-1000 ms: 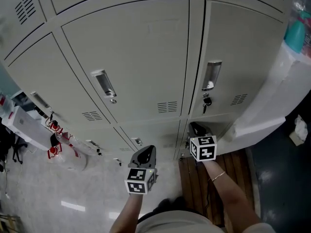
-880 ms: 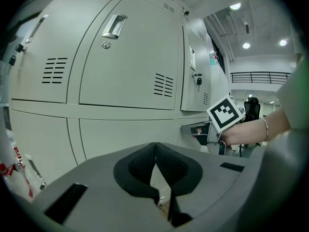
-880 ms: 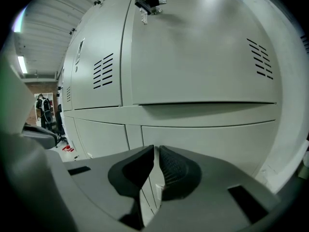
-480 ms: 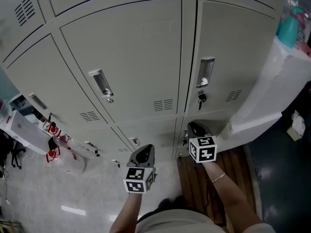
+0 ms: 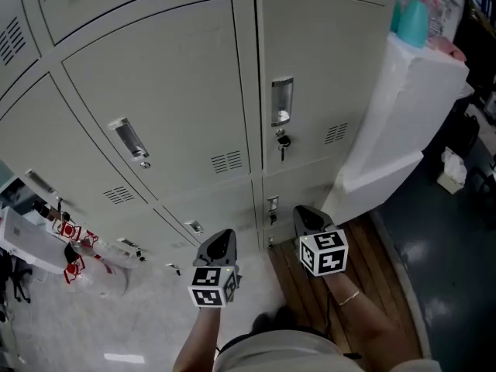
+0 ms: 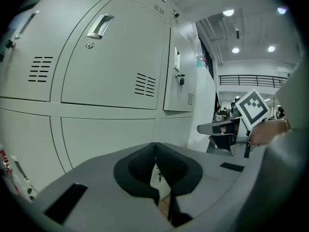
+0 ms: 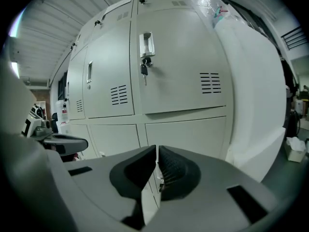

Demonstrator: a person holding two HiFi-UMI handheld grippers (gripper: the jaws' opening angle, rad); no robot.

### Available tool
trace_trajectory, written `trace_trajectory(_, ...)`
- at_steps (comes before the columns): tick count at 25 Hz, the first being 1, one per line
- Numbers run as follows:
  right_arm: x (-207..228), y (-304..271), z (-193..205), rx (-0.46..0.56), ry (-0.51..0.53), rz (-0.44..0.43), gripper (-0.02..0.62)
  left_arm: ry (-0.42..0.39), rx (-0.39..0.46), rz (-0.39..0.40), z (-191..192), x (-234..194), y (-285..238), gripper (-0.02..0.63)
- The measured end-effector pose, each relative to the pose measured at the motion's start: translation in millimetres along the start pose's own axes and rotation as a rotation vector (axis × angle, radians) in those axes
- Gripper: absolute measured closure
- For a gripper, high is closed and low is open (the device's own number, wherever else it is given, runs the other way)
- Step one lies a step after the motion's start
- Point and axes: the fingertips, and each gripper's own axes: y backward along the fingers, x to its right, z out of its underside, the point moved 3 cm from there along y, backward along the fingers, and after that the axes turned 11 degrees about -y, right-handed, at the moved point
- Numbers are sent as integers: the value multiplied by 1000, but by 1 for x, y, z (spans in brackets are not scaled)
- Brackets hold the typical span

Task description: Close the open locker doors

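Tools first: left tool (image 5: 220,240) closed and empty, right tool (image 5: 307,214) closing on nothing, both at bottom centre. Pale grey metal locker doors (image 5: 163,68) fill the upper frame; we reckon a push near the small dangling key (image 5: 282,142) could snag it.

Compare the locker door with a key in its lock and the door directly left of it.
The keyed door has a key in its lock; the left door has a bare lock. The keyed door stands beside a white unit; the left door sits between other doors. Both are grey, with recessed handles and vent slots.
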Motion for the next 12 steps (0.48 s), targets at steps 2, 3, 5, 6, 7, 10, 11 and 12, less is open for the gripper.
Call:
trace_trajectory(2, 4, 14, 5, 3, -12, 19, 586, -9, 3, 17, -1, 5, 1, 586)
trace_trajectory(3, 5, 20, 8, 4, -17, 27, 586, -13, 4, 25, -1, 8, 1, 586)
trace_trajectory(5, 8, 33, 12, 9, -26, 44, 588, -21, 8, 40, -2, 13, 2, 586)
trace_trajectory(6, 9, 39, 14, 11, -31, 52, 588, -27, 9, 47, -2, 16, 2, 584)
trace_trajectory(7, 10, 45, 16, 13, -36, 59, 589, -34, 11, 54, -2, 19, 3, 586)
trace_trajectory(10, 11, 62, 20, 19, -56, 72, 592, -49, 17, 74, -4, 26, 4, 586)
trace_trajectory(11, 10, 67, 22, 19, -63, 75, 592, -50, 20, 79, -5, 28, 4, 584)
trace_trajectory(12, 10, 73, 25, 19, -71, 79, 592, -51, 22, 85, -5, 30, 4, 585)
